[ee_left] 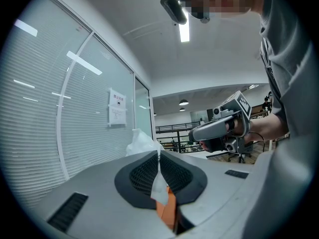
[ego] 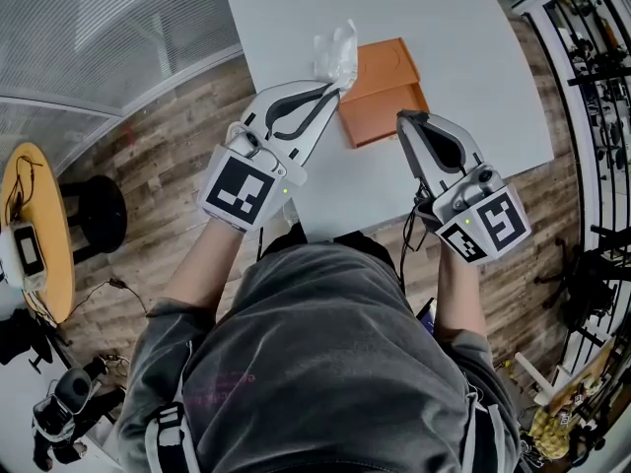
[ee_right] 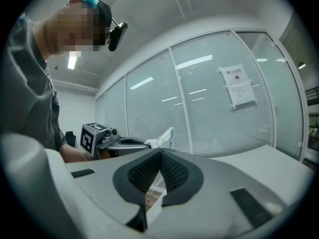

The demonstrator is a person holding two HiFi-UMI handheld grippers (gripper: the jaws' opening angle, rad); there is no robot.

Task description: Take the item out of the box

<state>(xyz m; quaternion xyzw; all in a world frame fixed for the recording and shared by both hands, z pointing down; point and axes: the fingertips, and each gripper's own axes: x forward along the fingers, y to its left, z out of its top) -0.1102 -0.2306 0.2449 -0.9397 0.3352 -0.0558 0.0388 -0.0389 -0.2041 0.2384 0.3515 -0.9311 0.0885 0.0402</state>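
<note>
Left claw [ego: 333,87]: jaws pressed together on a thin fold of a white plastic bag [ego: 336,53]. In the left gripper view the film ran down through the slit between the pads [ee_left: 147,173], and the crumpled bulk of the bag [ee_left: 141,144] stood up just beyond the claw [ee_left: 159,156] tips. What the bag contained could not be made out.

Position of the bag: held at the tips, projecting past them toward the far edge of the desk [ego: 473,37]. In the head view it overlapped the far left corner of the orange box [ego: 385,89]. Contact with the box could not be judged. The right gripper view showed the bag [ee_right: 162,139] in the air against the blinds, clear of the desk top.

The box lay flat near the middle of the desk, somewhat closer to the left edge. A strip of its orange showed below the left jaws [ee_left: 168,210].

Right claw [ego: 406,116]: jaws closed, nothing between them. Only the desk edge and floor showed under the pads [ee_right: 144,171]. Its tips [ee_right: 160,152] hovered just beside the box's near right corner, toward the desk's near edge, well apart from the bag.

A paper notice [ee_left: 118,107] was fixed to the glass partition.
</note>
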